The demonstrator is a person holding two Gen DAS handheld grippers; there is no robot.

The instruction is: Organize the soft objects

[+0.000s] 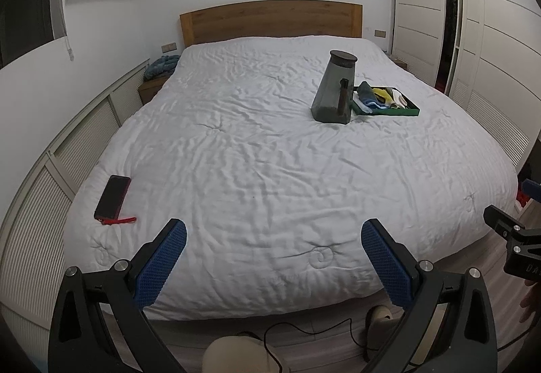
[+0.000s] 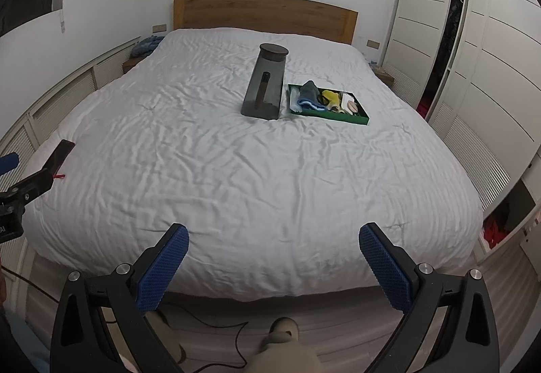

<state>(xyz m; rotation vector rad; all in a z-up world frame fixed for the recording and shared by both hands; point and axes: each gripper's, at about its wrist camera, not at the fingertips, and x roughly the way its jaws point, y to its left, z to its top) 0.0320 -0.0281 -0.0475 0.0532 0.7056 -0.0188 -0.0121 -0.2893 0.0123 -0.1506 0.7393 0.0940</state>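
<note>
Cloths (image 2: 319, 97) piled in green tray (image 2: 363, 118) on bed (image 2: 236, 187), beside dark jug (image 2: 265, 85). Left hand-held gripper (image 1: 274, 254) and right hand-held gripper (image 2: 274, 258) both spread wide, empty, far back. Could be sorted already, or waiting for sorting.

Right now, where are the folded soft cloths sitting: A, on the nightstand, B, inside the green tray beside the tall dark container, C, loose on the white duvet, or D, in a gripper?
B: the cloths lie in the green tray, right beside the dark container.
</note>
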